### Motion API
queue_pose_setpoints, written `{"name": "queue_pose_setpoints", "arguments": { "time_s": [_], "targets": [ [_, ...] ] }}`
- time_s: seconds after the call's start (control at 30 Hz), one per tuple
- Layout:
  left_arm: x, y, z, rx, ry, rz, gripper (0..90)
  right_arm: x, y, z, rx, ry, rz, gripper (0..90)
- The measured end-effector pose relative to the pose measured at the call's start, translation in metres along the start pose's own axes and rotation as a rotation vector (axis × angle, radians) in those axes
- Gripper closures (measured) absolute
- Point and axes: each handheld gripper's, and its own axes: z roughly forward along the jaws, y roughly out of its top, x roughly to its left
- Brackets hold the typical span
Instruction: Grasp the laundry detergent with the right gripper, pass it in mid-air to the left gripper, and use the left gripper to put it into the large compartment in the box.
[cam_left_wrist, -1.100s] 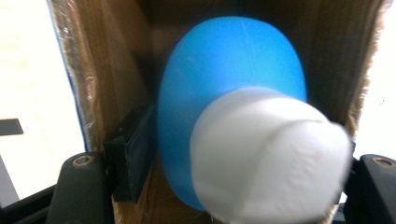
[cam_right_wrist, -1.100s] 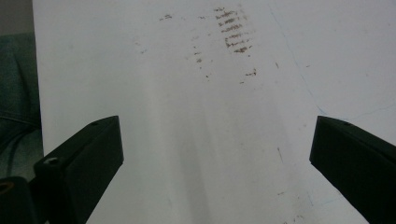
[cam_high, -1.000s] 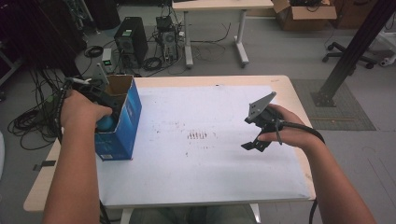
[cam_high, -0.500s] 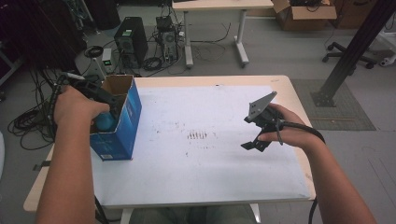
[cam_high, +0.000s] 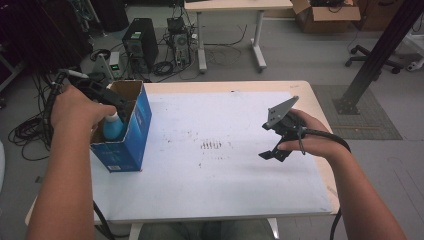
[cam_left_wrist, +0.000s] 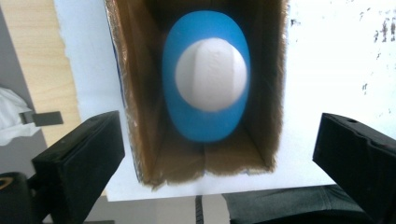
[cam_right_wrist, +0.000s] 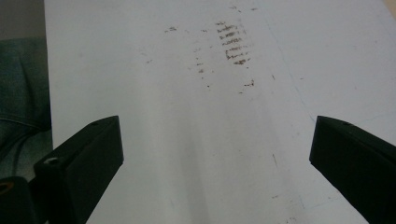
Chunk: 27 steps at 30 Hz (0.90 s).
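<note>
A blue cardboard box (cam_high: 131, 134) stands open-topped at the table's left side. Inside it sits a blue bottle (cam_high: 113, 127) with a white cap (cam_left_wrist: 212, 74), upright between the brown inner walls (cam_left_wrist: 142, 98). My left gripper (cam_high: 114, 102) hovers just above the box's rim, open, its jaws spread wider than the box in the left gripper view (cam_left_wrist: 219, 140), touching nothing. My right gripper (cam_high: 272, 140) is held over the right part of the white table top (cam_high: 225, 190), open with nothing between its jaws (cam_right_wrist: 215, 144).
Dark scuff marks (cam_high: 212, 145) dot the middle of the table top. Beyond the far edge the floor holds computer towers (cam_high: 137, 42), tangled cables (cam_high: 30, 130) and another desk (cam_high: 230, 20). A black post (cam_high: 372, 60) rises at the right.
My left hand and gripper have drawn up and to the left, away from the box's opening, and the bottle stays in the box. The right gripper has not moved.
</note>
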Motion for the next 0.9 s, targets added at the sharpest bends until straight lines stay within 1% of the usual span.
{"name": "queue_pose_setpoints", "arguments": {
  "time_s": [0.03, 0.07, 0.1, 0.13, 0.17, 0.23, 0.27, 0.3, 0.33, 0.37, 0.4, 0.43, 0.47, 0.5, 0.53, 0.57, 0.6, 0.67, 0.7, 0.77, 0.8, 0.83, 0.87, 0.9],
  "targets": [
    [-0.003, -0.002, -0.006, -0.013, 0.01, 0.014, 0.2, 0.0, 0.001, -0.001, 0.0, 0.0, -0.003, 2.9],
    [-0.003, -0.002, -0.006, -0.013, 0.01, 0.014, 0.3, 0.001, 0.001, -0.002, -0.001, 0.0, -0.003, 2.9],
    [-0.005, -0.003, -0.01, -0.017, 0.019, 0.027, 0.3, 0.001, 0.001, -0.002, -0.001, 0.0, -0.003, 2.9],
    [-0.007, -0.004, -0.013, -0.02, 0.019, 0.039, 0.2, 0.001, 0.001, -0.003, -0.001, -0.001, -0.007, 2.9],
    [-0.011, -0.005, -0.019, -0.031, 0.027, 0.065, 0.2, 0.001, 0.002, -0.005, 0.002, -0.004, -0.01, 2.9],
    [-0.017, -0.006, -0.027, -0.042, 0.037, 0.095, 0.2, 0.001, 0.003, -0.007, 0.002, -0.005, -0.012, 2.9],
    [-0.02, -0.007, -0.032, -0.052, 0.037, 0.113, 0.2, 0.0, 0.004, -0.008, 0.0, -0.007, -0.014, 2.9],
    [-0.02, -0.007, -0.032, -0.052, 0.037, 0.113, 0.2, 0.0, 0.004, -0.008, 0.0, -0.007, -0.014, 2.9],
    [-0.027, -0.007, -0.041, -0.069, 0.037, 0.151, 0.2, 0.0, 0.005, -0.012, 0.0, -0.01, -0.015, 2.9],
    [-0.031, -0.008, -0.046, -0.078, 0.032, 0.169, 0.2, 0.0, 0.006, -0.013, 0.004, -0.012, -0.014, 2.9],
    [-0.031, -0.008, -0.046, -0.078, 0.032, 0.169, 0.2, 0.0, 0.006, -0.013, 0.004, -0.012, -0.014, 2.9],
    [-0.036, -0.008, -0.051, -0.088, 0.026, 0.193, 0.2, -0.001, 0.006, -0.015, 0.003, -0.015, -0.017, 2.9],
    [-0.043, -0.008, -0.059, -0.102, 0.02, 0.232, 0.2, -0.002, 0.008, -0.018, 0.002, -0.018, -0.016, 2.9],
    [-0.048, -0.008, -0.063, -0.109, 0.016, 0.249, 0.2, -0.002, 0.008, -0.019, 0.002, -0.018, -0.018, 2.9],
    [-0.048, -0.008, -0.063, -0.109, 0.016, 0.249, 0.2, -0.002, 0.008, -0.019, 0.002, -0.018, -0.018, 2.9],
    [-0.057, -0.009, -0.072, -0.125, 0.013, 0.296, 0.2, -0.004, 0.009, -0.021, 0.006, -0.022, -0.022, 2.9],
    [-0.057, -0.009, -0.072, -0.125, 0.013, 0.296, 0.2, -0.004, 0.01, -0.022, 0.006, -0.022, -0.02, 2.9],
    [-0.067, -0.009, -0.079, -0.143, 0.003, 0.335, 0.2, -0.004, 0.01, -0.023, 0.011, -0.02, -0.023, 2.9],
    [-0.076, -0.01, -0.085, -0.15, -0.009, 0.387, 0.2, -0.005, 0.012, -0.024, 0.018, -0.021, -0.024, 2.9],
    [-0.085, -0.011, -0.089, -0.156, -0.011, 0.462, 0.2, -0.006, 0.013, -0.025, 0.022, -0.02, -0.026, 2.9],
    [-0.085, -0.011, -0.089, -0.156, -0.011, 0.462, 0.2, -0.006, 0.013, -0.025, 0.022, -0.02, -0.026, 2.9],
    [-0.094, -0.013, -0.093, -0.157, -0.032, 0.52, 0.2, -0.007, 0.014, -0.027, 0.029, -0.021, -0.027, 2.9],
    [-0.094, -0.013, -0.093, -0.157, -0.032, 0.52, 0.2, -0.007, 0.014, -0.027, 0.029, -0.021, -0.027, 2.9],
    [-0.098, -0.014, -0.095, -0.153, -0.042, 0.555, 0.2, -0.007, 0.015, -0.027, 0.03, -0.021, -0.029, 2.9]
  ]
}}
